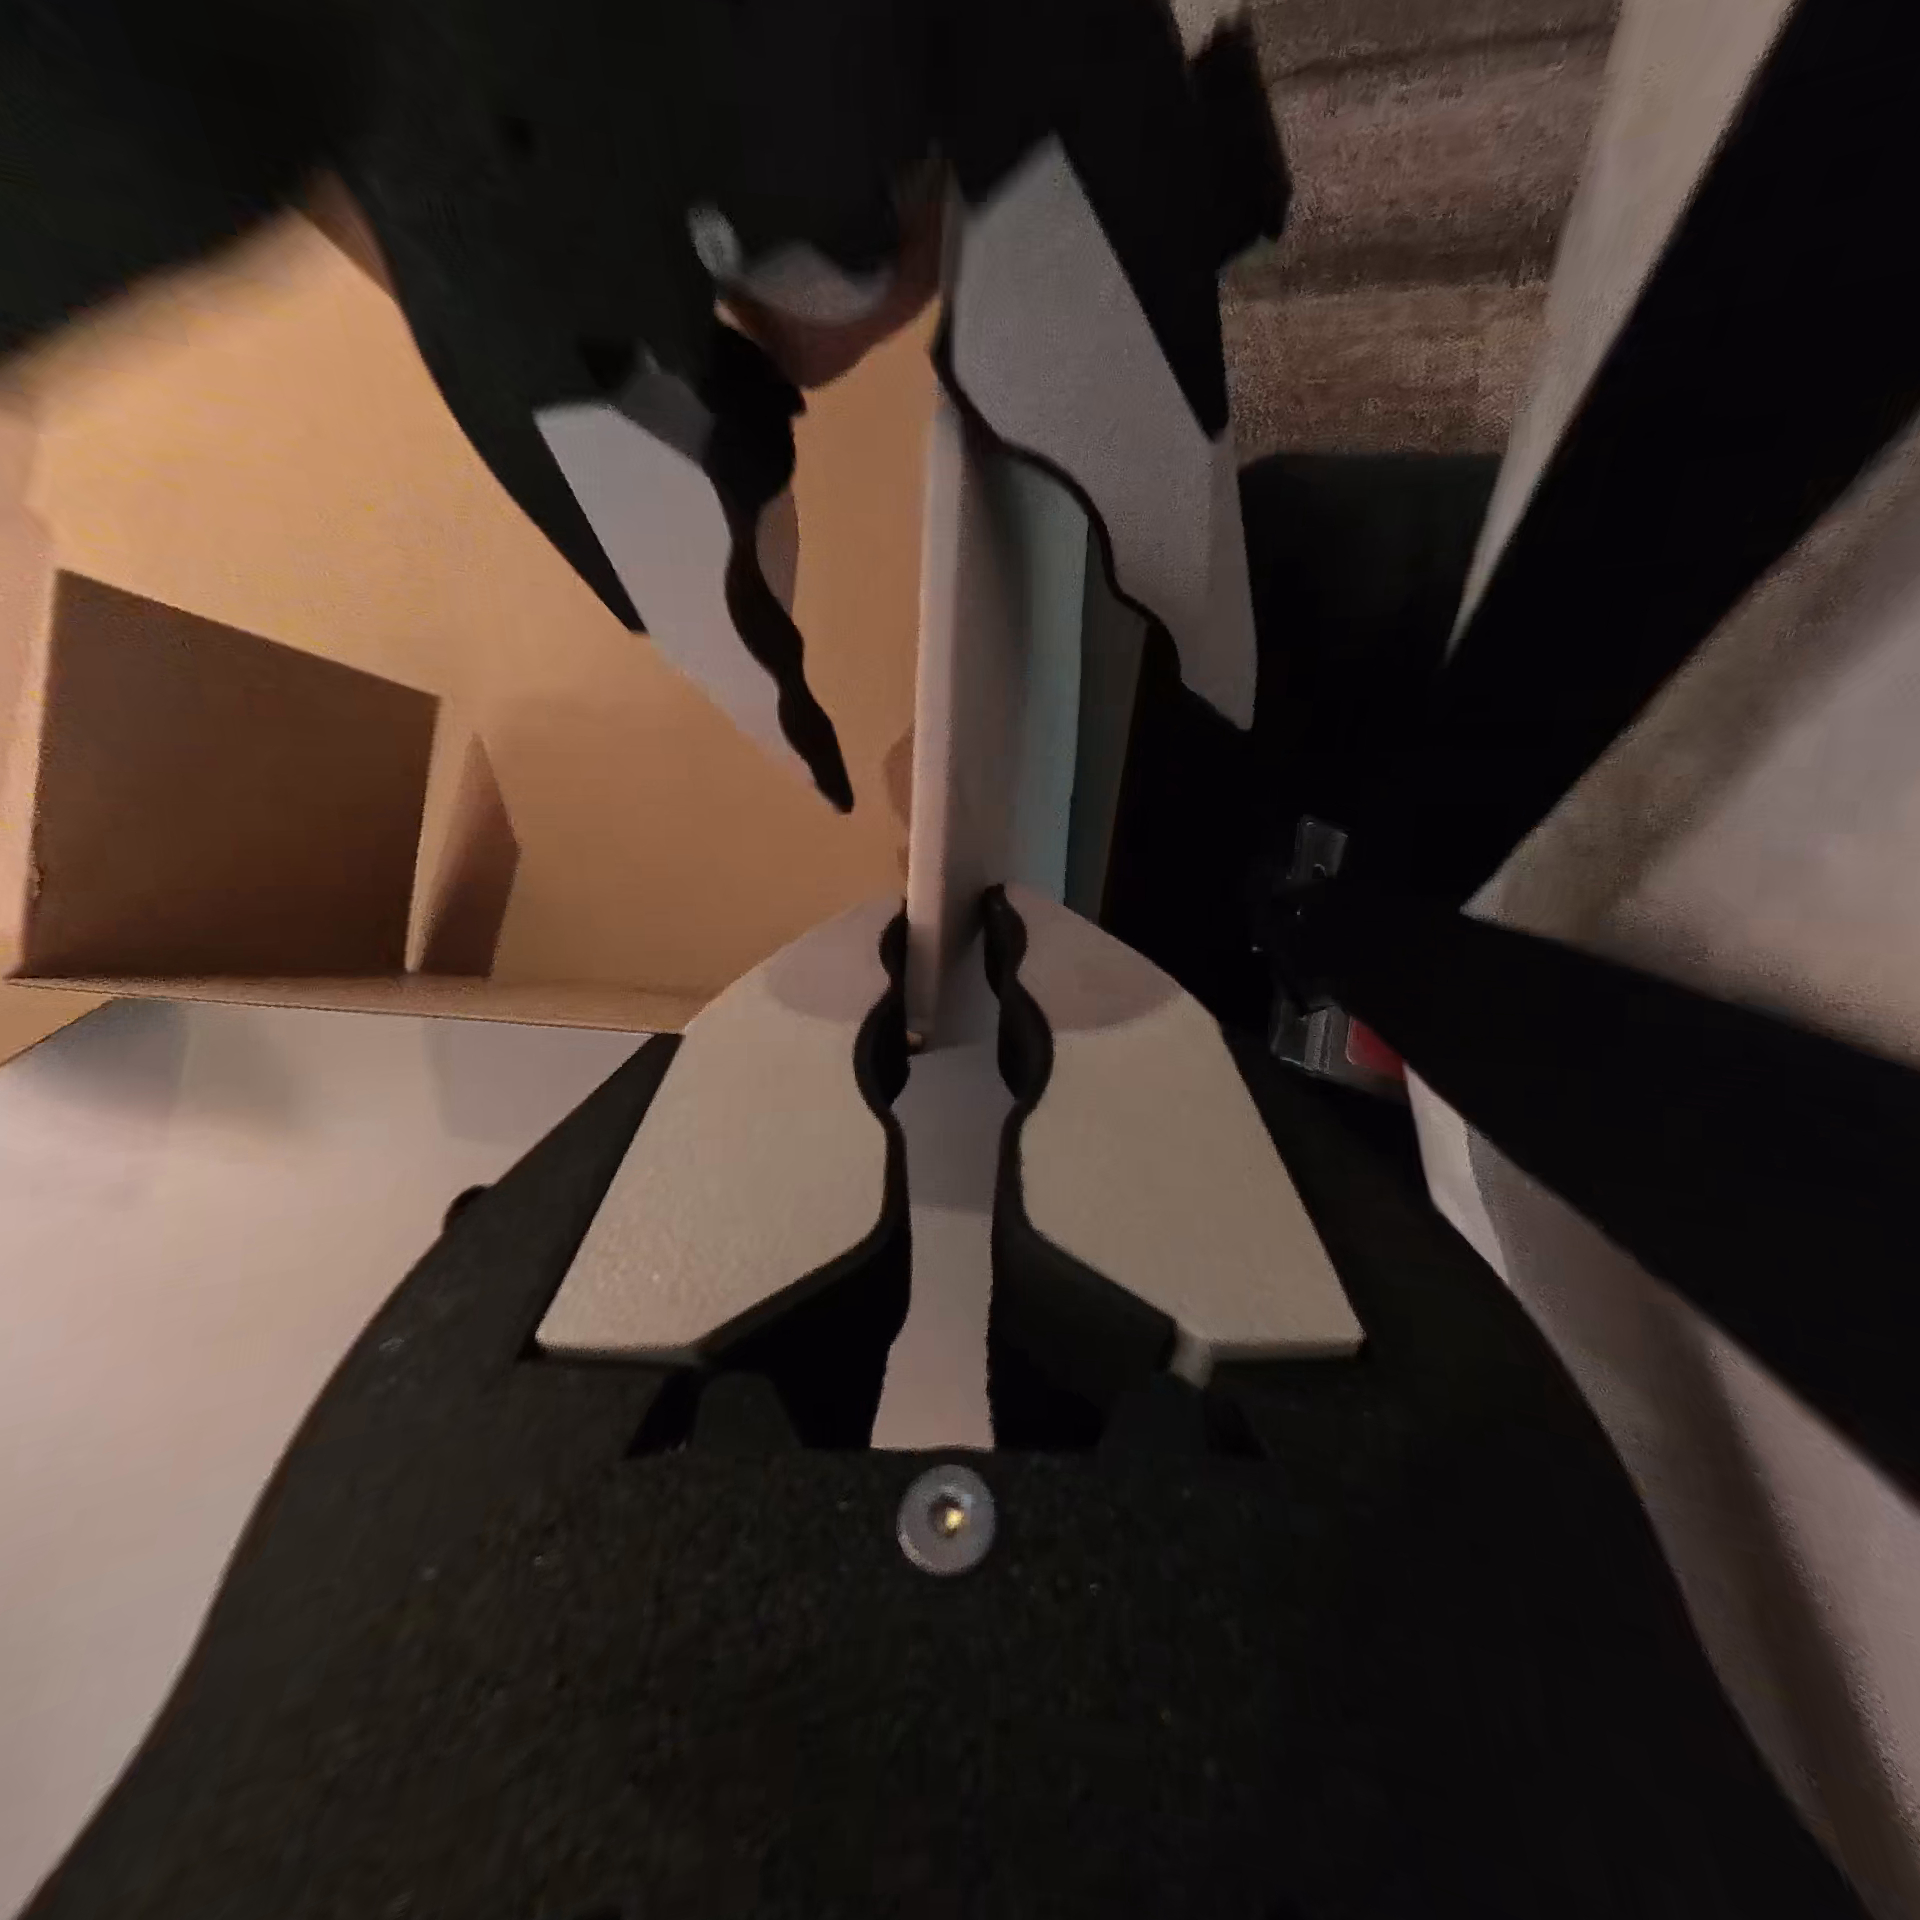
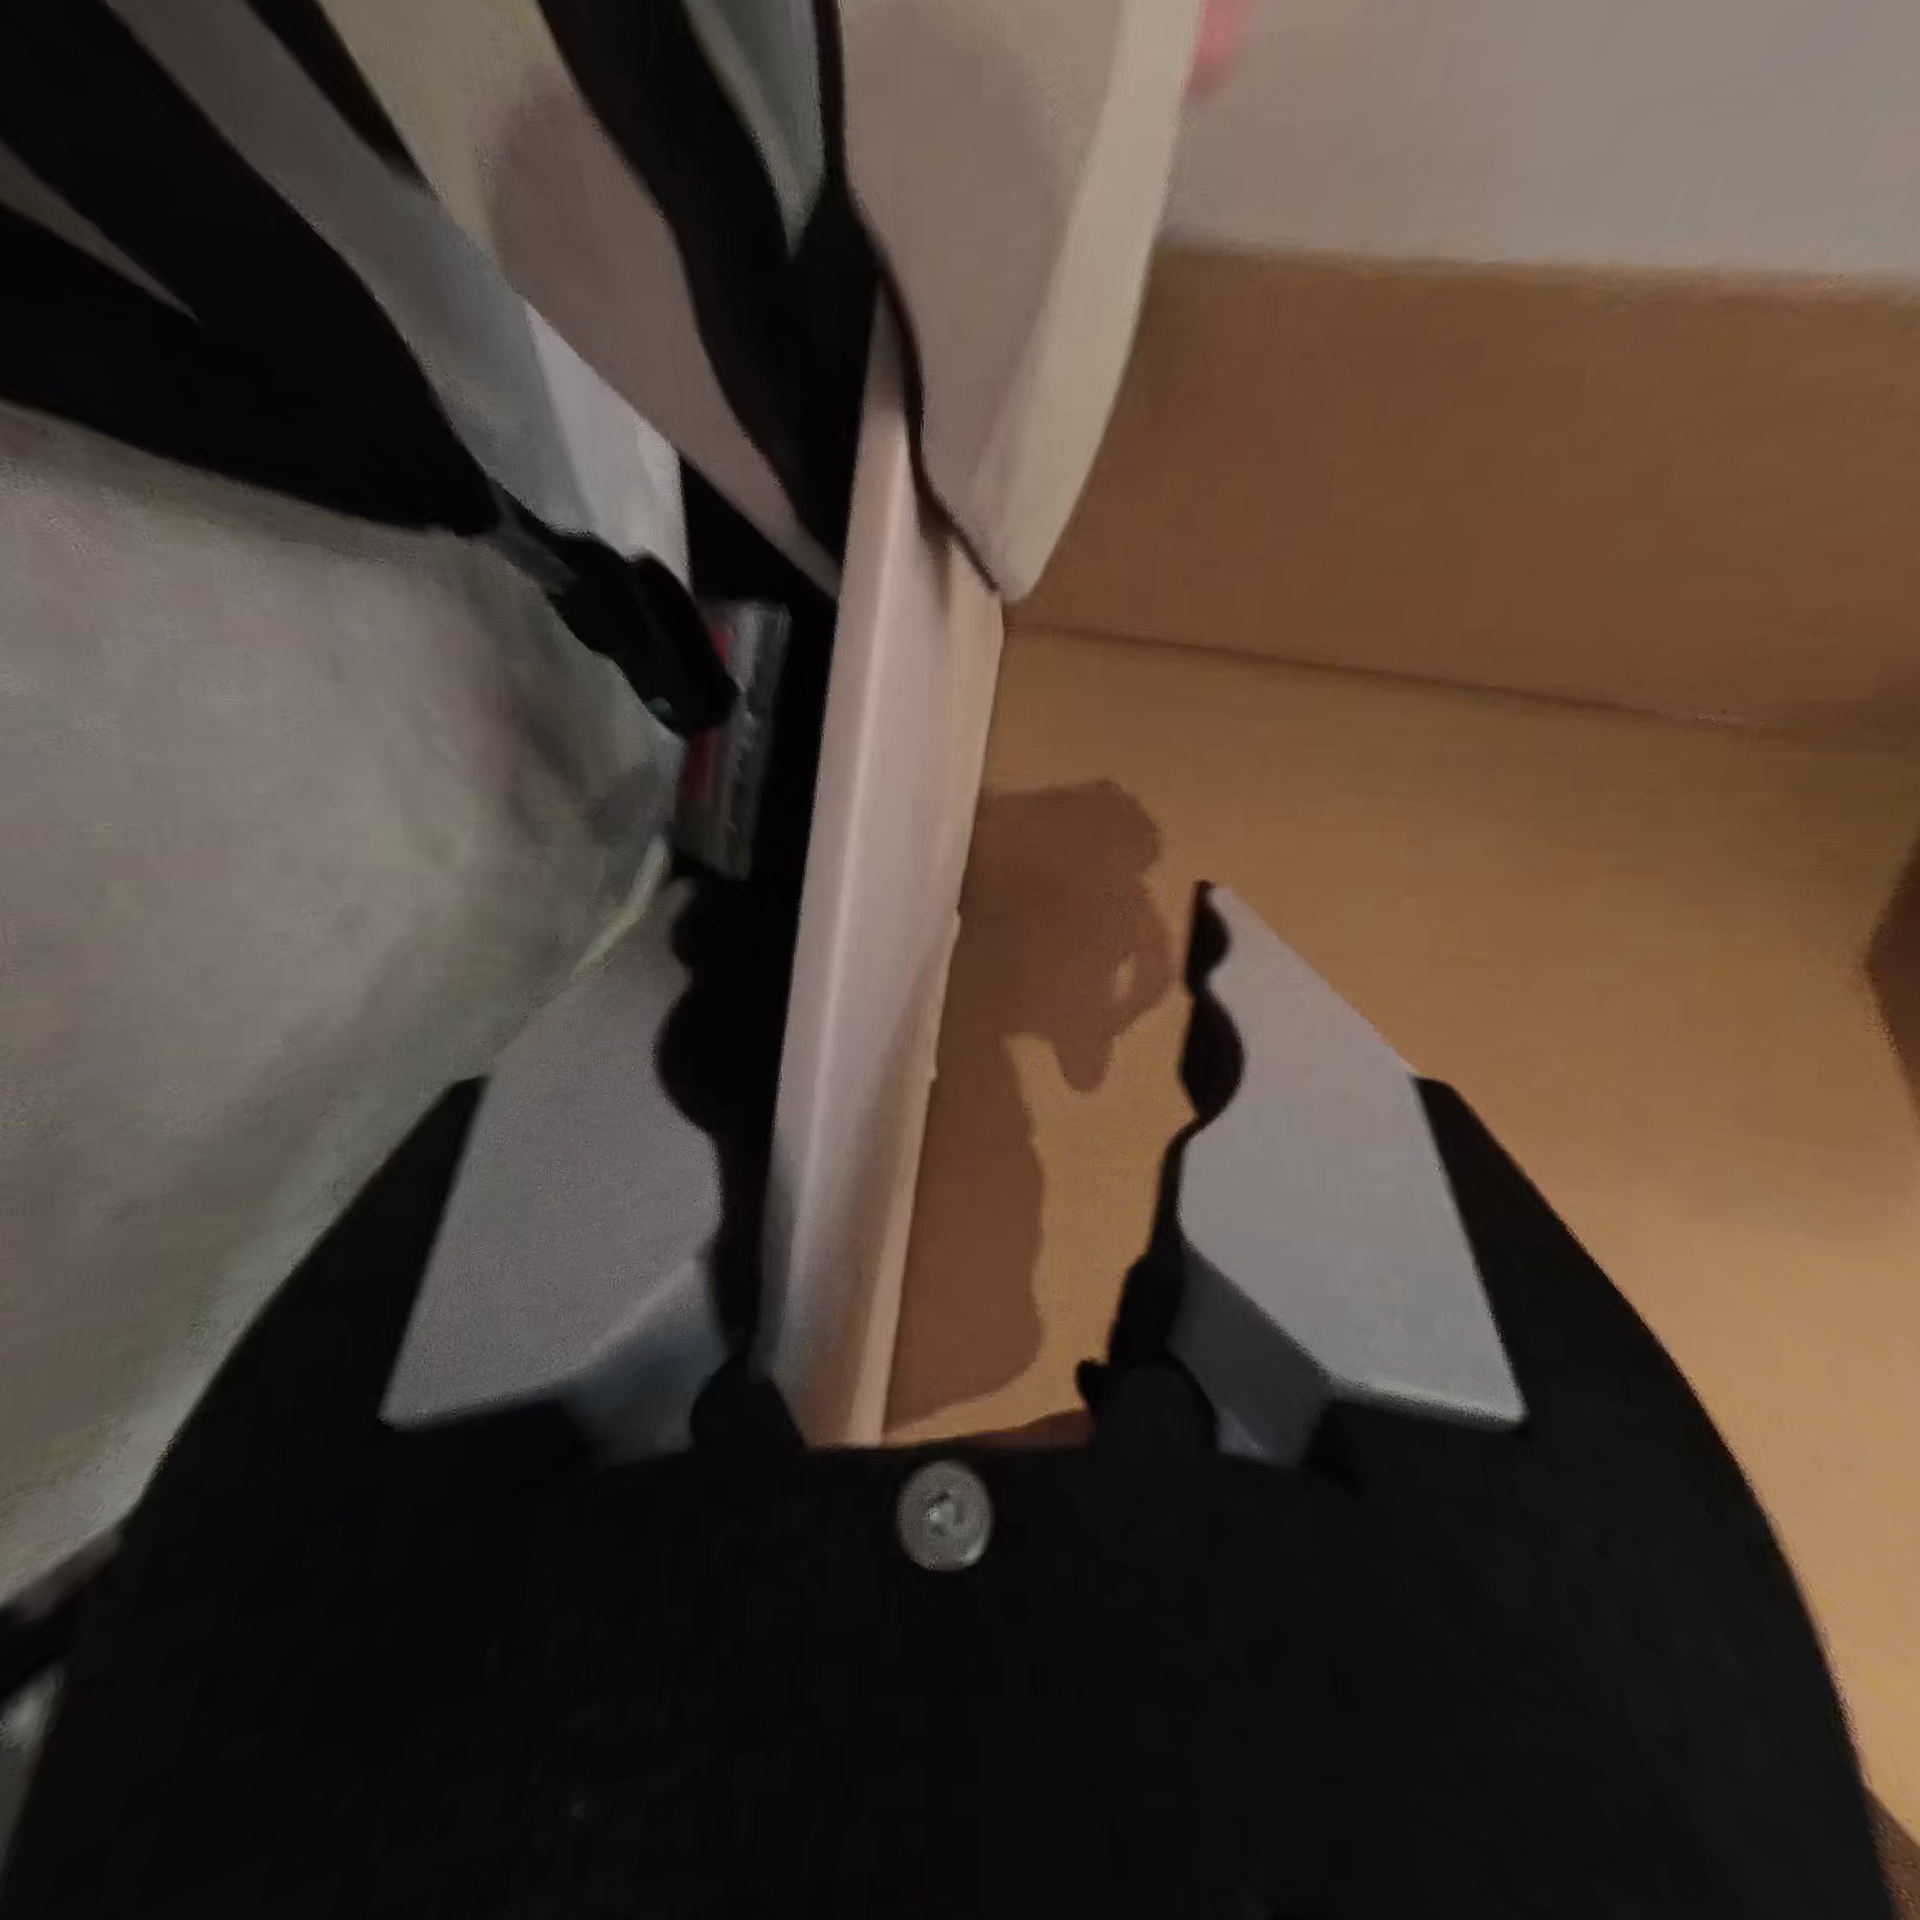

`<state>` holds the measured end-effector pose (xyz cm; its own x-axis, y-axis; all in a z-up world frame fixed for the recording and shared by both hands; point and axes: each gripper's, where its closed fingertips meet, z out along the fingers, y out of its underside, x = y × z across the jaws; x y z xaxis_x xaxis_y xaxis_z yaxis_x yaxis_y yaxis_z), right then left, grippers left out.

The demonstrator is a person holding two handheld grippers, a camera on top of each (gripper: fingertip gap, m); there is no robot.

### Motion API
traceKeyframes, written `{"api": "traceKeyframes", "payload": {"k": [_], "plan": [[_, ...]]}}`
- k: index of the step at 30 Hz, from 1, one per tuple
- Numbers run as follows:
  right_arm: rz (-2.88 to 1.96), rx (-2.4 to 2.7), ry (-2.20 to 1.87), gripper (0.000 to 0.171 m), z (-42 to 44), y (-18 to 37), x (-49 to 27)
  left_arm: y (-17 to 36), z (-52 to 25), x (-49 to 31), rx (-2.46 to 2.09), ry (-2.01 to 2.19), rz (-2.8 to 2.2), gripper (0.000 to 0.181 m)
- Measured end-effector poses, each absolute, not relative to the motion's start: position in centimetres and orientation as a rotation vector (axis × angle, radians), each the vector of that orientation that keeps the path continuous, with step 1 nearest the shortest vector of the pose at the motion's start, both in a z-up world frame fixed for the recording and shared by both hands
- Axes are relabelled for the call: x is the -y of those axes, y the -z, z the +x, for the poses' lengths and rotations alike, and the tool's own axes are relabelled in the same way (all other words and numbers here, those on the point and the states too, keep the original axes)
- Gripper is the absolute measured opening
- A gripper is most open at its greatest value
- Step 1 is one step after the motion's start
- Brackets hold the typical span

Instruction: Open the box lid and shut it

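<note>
Pale flat cardboard lid (image 1: 951, 748) of open tan box (image 1: 312, 582) stands edge-on, upright. Left claw (image 1: 943, 966) pinched tight on lid edge. Right claw (image 2: 951, 1049) straddles same lid farther along, spread wide, gripping nothing. Keep left pinch firm, swing lid about hinge slowly; avoid twisting panel.

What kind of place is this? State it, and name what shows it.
Hard to say; probably an indoor room, perhaps a home. The cardboard box lies open beside a white-and-black striped fabric, and grey carpet-like flooring shows beyond it. No shelving or machinery is visible.

pale table (image 1: 208, 1195), cardboard box (image 1: 312, 520) on it
</note>
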<state>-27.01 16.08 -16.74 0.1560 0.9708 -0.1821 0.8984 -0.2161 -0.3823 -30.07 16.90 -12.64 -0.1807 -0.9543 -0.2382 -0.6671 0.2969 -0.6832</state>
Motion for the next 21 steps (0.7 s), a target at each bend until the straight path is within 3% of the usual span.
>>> {"api": "traceKeyframes", "payload": {"k": [1, 3, 7, 10, 15, 21], "plan": [[-2.203, 1.736, -0.703, 0.076, -27.9, 15.5, -15.9, 13.3, -30.1, -16.8, -1.973, 0.541, -1.457, 0.011], [-2.115, 1.645, -0.917, 0.070, -29.5, 14.1, -15.1, 13.9, -30.0, -16.8, -2.002, 0.512, -1.436, 0.011], [-2.097, 1.505, -0.849, 0.068, -27.2, 11.3, -16.9, 13.9, -30.1, -16.9, -2.047, 0.462, -1.441, 0.011], [-2.281, 1.335, -0.672, 0.068, -20.3, 7.7, -16.9, 13.9, -30.1, -16.9, -2.064, 0.461, -1.452, 0.010], [-2.721, 1.254, -0.434, 0.067, -13.9, 12.5, -10.3, 14.0, -29.8, -16.8, -2.078, 0.453, -1.450, 0.010], [-2.802, 1.537, -0.329, 0.050, -12.9, 17.9, -10.4, 14.0, -29.6, -16.8, -2.093, 0.450, -1.437, 0.010]]}}
